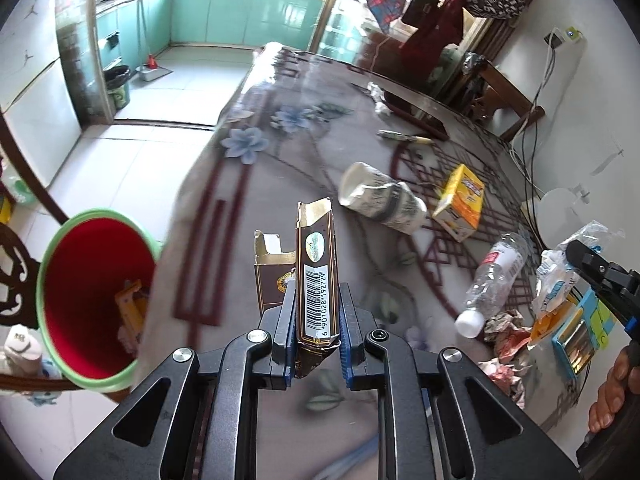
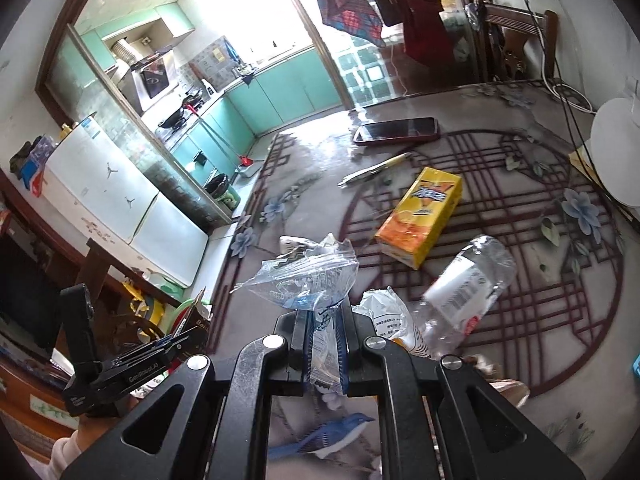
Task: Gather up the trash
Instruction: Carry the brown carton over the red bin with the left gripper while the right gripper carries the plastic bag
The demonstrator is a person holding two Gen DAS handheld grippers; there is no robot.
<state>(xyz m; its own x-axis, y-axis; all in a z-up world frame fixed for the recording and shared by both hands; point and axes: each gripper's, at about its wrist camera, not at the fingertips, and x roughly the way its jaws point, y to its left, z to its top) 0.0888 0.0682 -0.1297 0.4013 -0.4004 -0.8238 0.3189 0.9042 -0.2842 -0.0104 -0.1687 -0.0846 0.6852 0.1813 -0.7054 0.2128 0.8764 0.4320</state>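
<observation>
My left gripper (image 1: pixel 316 314) is shut on a torn-open brown cigarette pack (image 1: pixel 316 276) with a barcode, which stands upright between the pads above the table's left edge. A red bin with a green rim (image 1: pixel 92 296) stands on the floor to its left, with some yellow trash inside. My right gripper (image 2: pixel 324 320) is shut on a crumpled clear plastic wrapper (image 2: pixel 308 276). The left wrist view shows that gripper (image 1: pixel 600 276) at the far right with the wrapper (image 1: pixel 560 276). The right wrist view shows the left gripper (image 2: pixel 184 336) and its pack (image 2: pixel 199 314) at lower left.
On the flowered tablecloth (image 1: pixel 280 152) lie a crushed paper cup (image 1: pixel 380 200), a yellow juice carton (image 2: pixel 420 216), a clear plastic bottle (image 2: pixel 468 284), crumpled paper (image 1: pixel 508 328), a white bag (image 2: pixel 384 312), a pen (image 2: pixel 376 168) and a phone (image 2: pixel 396 130). A wooden chair (image 1: pixel 508 96) stands behind the table.
</observation>
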